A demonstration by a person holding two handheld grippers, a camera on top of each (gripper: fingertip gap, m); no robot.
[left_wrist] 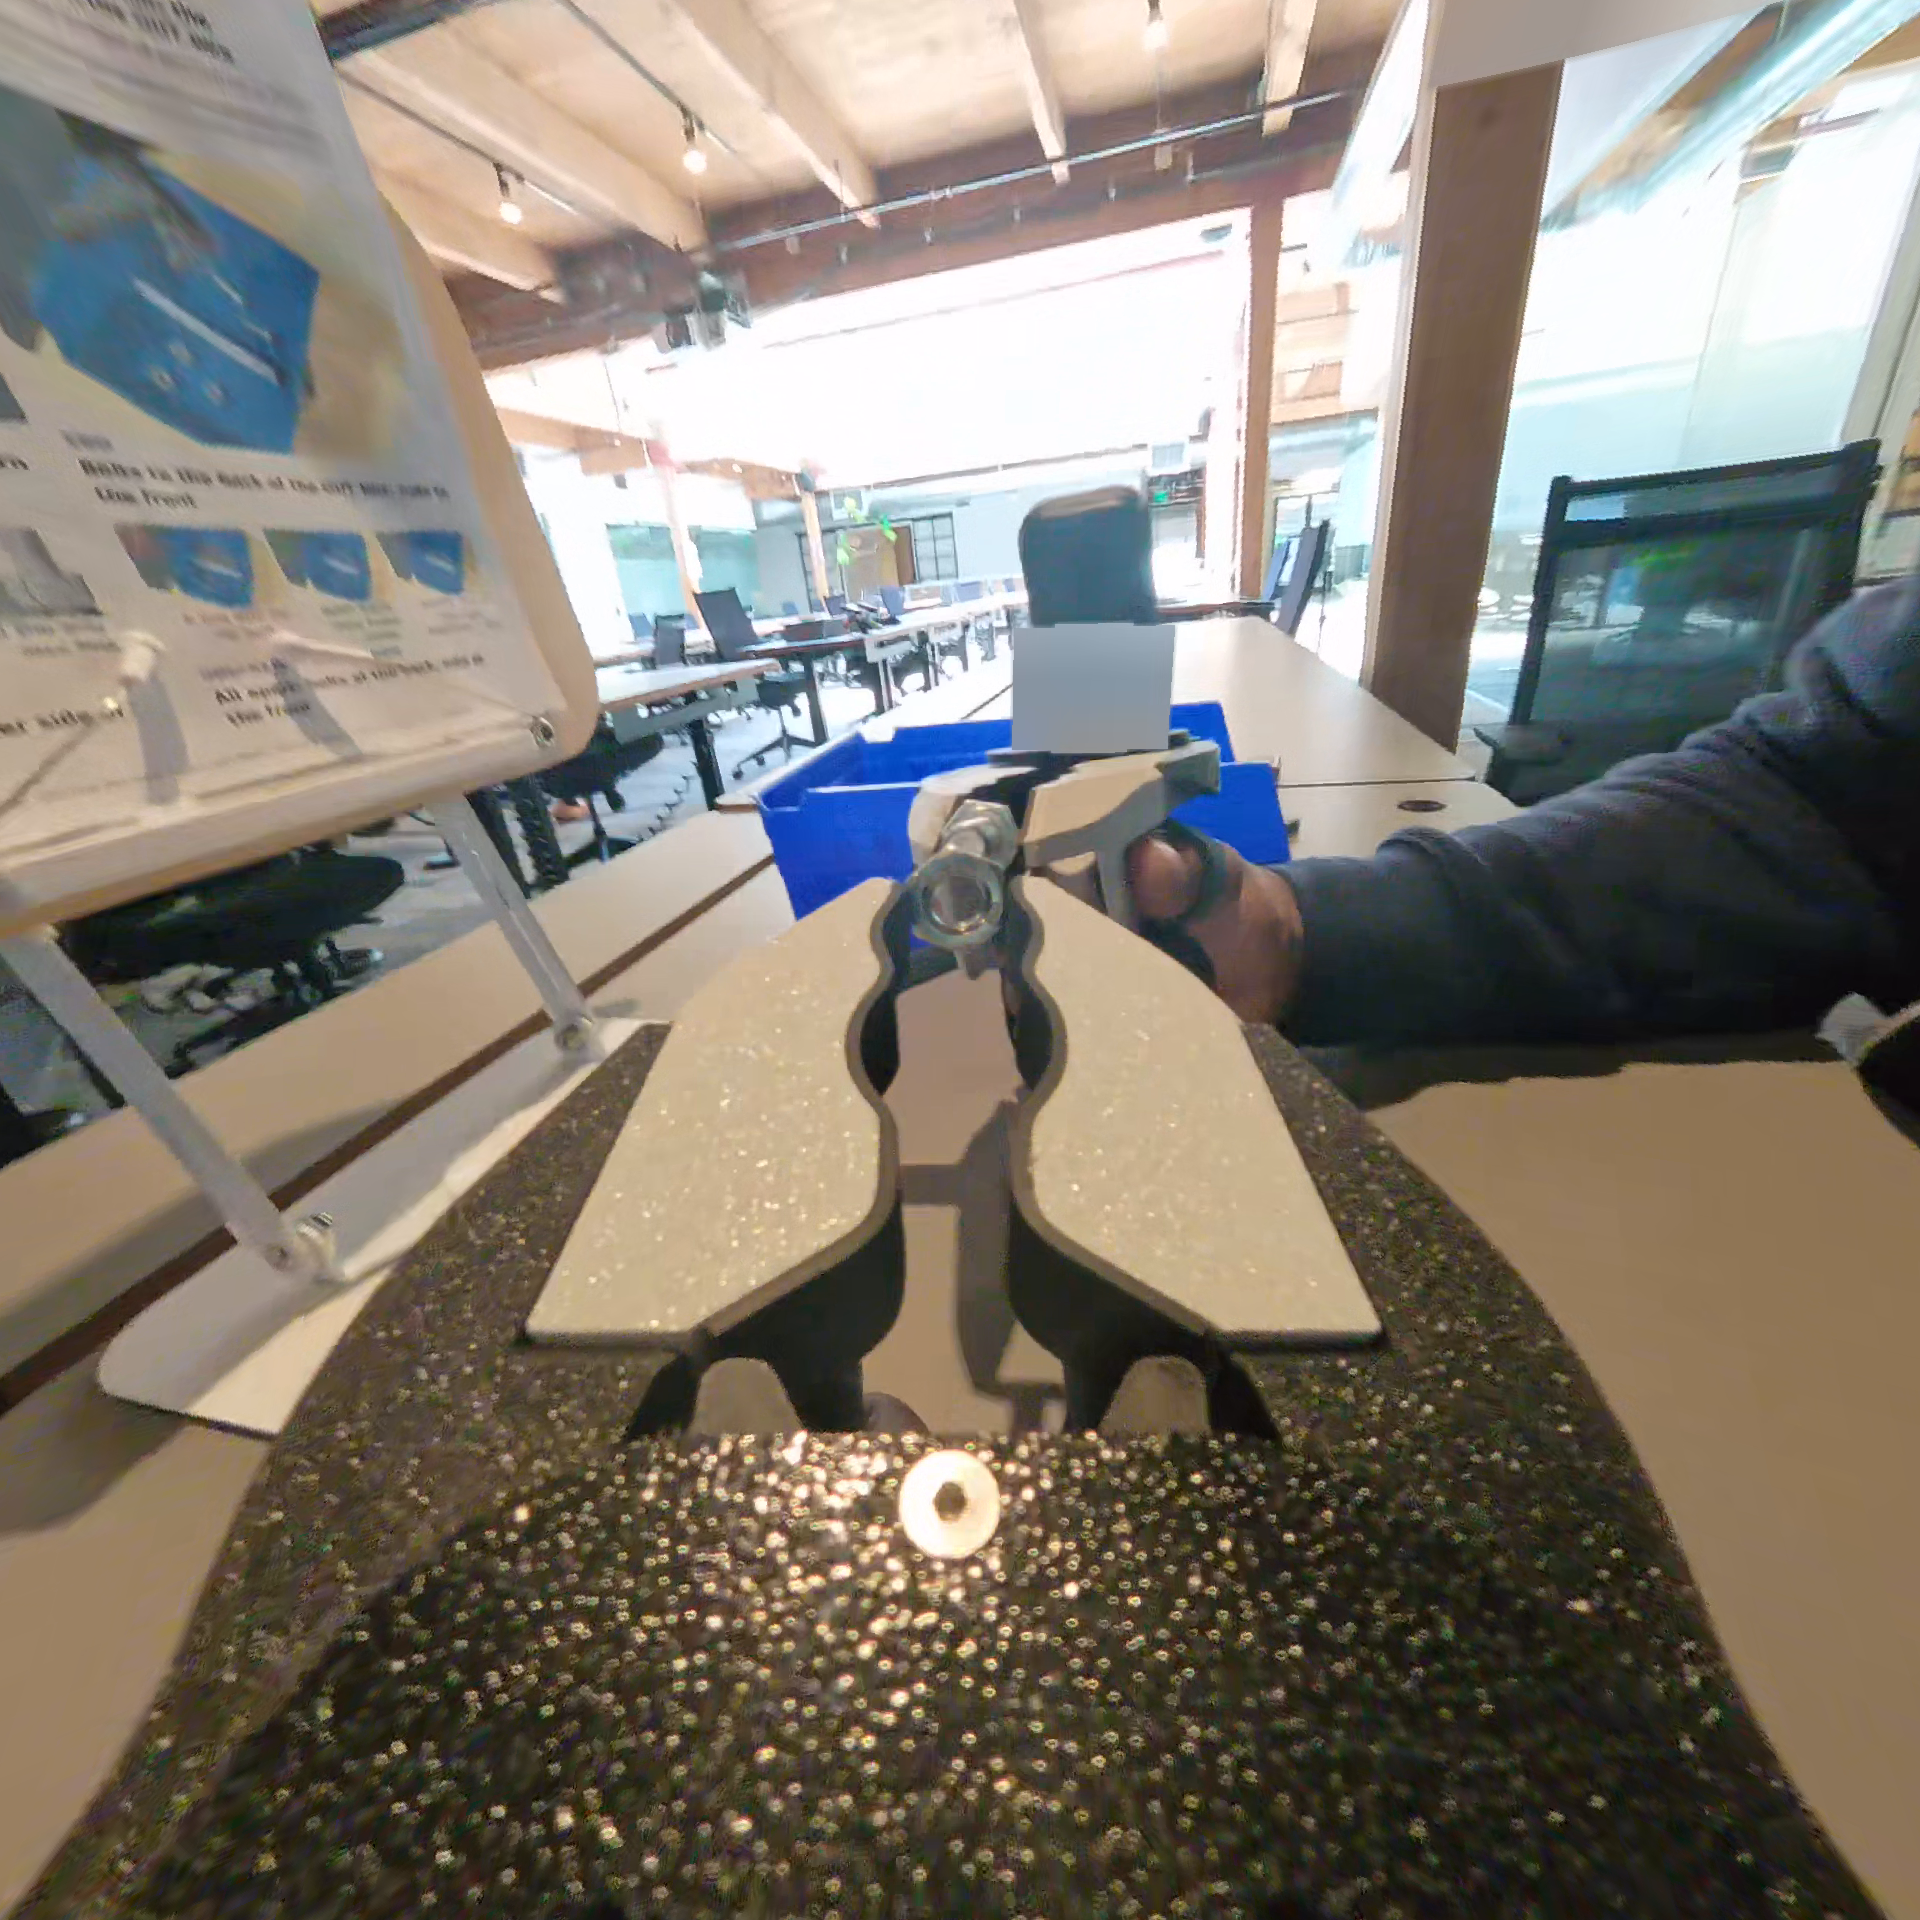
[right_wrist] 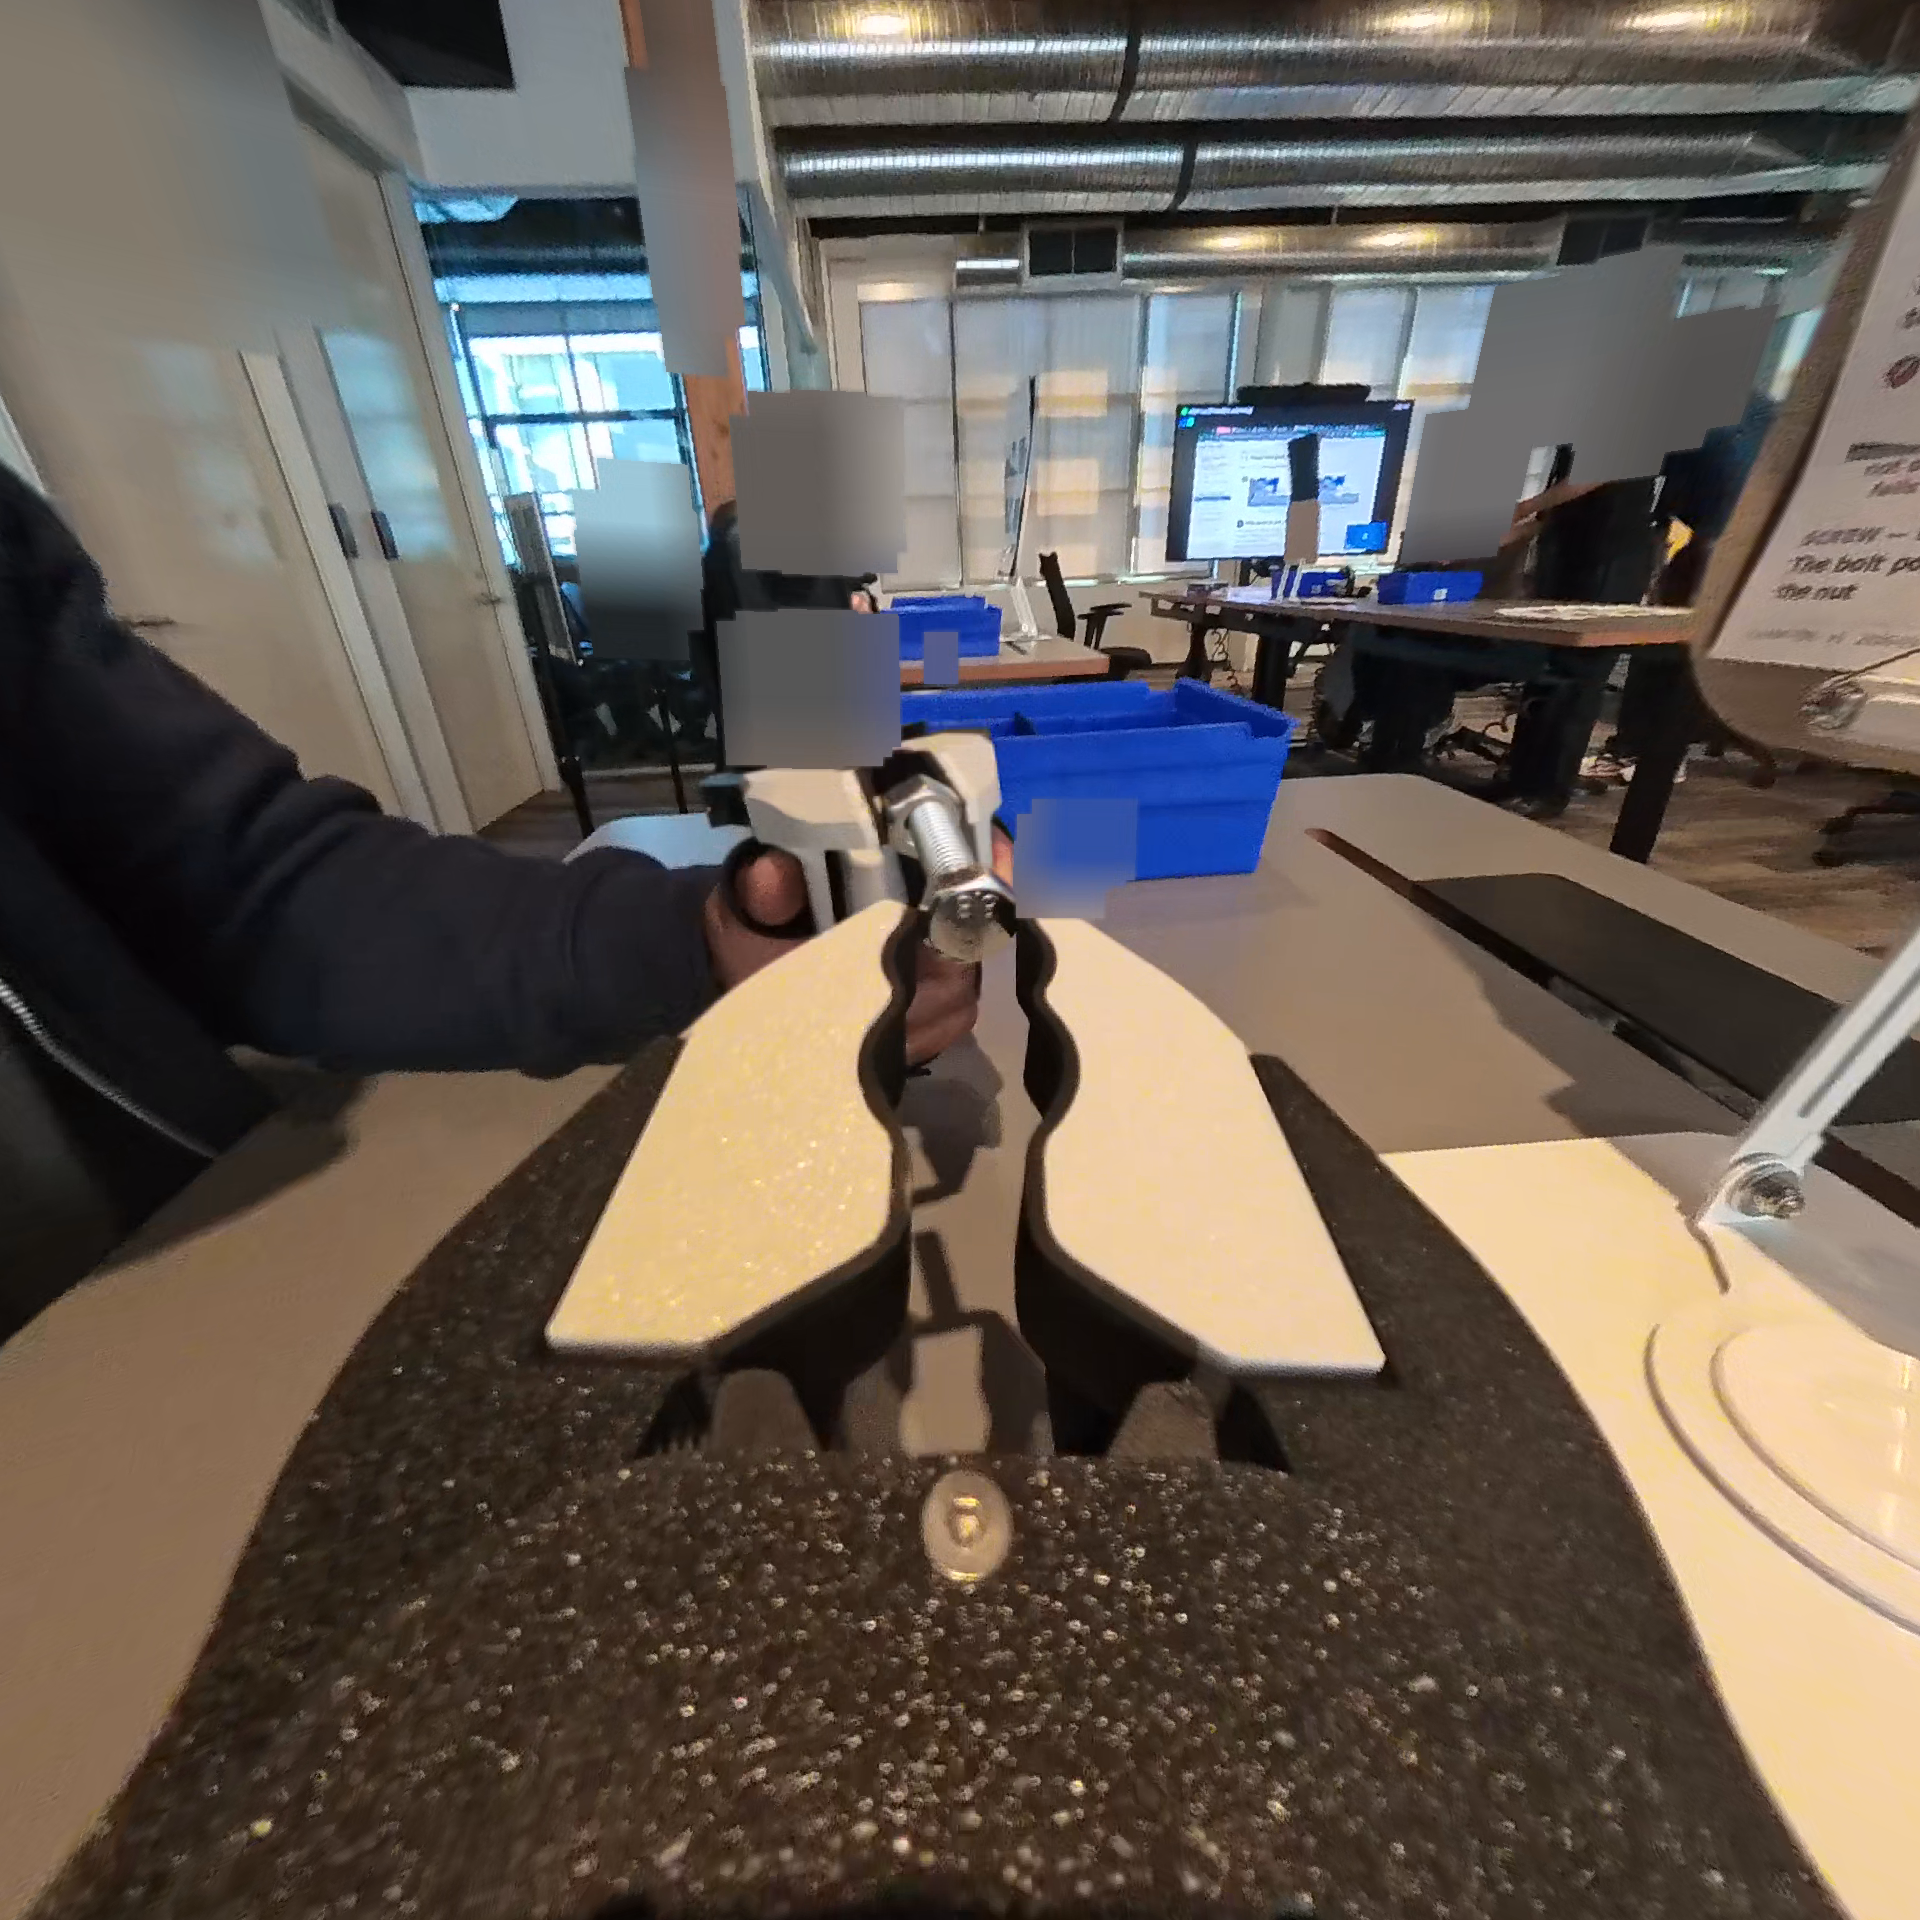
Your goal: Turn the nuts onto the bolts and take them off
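My left gripper (left_wrist: pixel 956 914) pinches the nut (left_wrist: pixel 954 902) at frame ctr; right gripper (right_wrist: pixel 966 925) pinches the bolt (right_wrist: pixel 948 857) head, opp. end. I'd keep both axes in line, light squeeze, small twists. Blue bin (left_wrist: pixel 831 821) sits behind.
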